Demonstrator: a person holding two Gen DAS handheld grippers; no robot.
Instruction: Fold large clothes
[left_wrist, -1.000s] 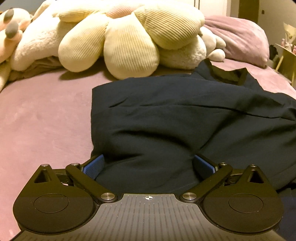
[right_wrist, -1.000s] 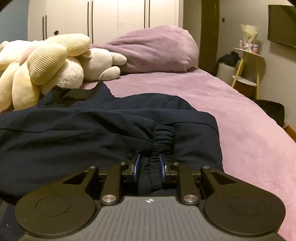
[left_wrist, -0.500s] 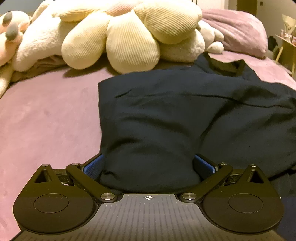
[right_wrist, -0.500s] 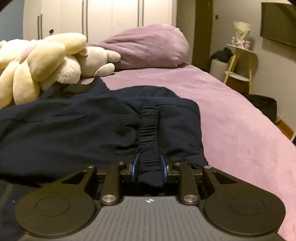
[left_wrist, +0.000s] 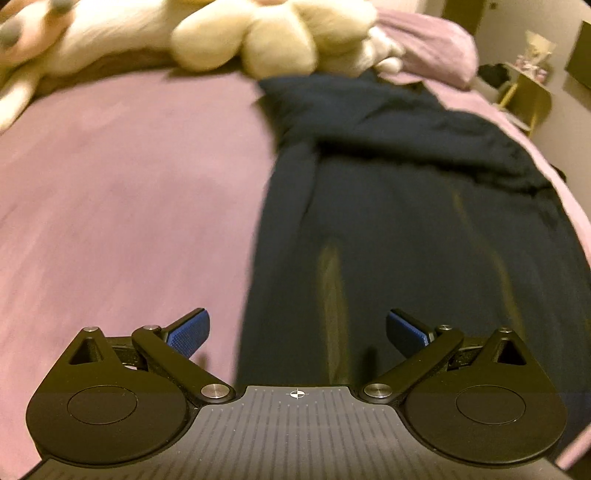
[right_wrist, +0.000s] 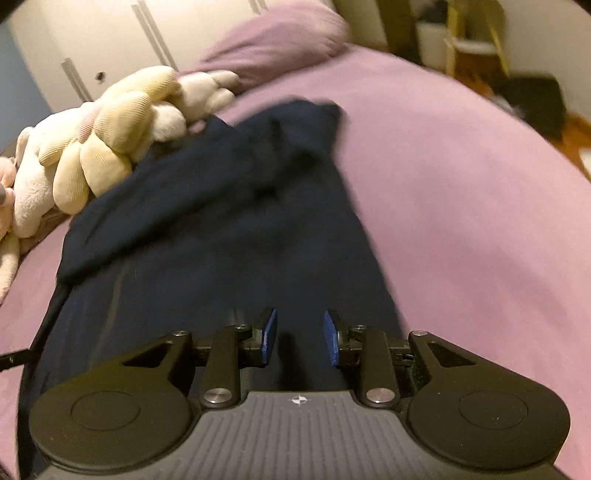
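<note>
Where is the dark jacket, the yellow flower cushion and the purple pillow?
dark jacket (left_wrist: 406, 229), left wrist view, its flat middle.
yellow flower cushion (right_wrist: 99, 147), right wrist view, a ribbed petal.
purple pillow (right_wrist: 280, 40), right wrist view, its top.

You have one dark navy garment, one bed, one purple pillow and two grippers, left and right.

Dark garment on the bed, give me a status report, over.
Left gripper open, empty. Right gripper jaws just been opening, nothing between them. Dark garment released, lying on bed. Plush toys touch its far end.
</note>
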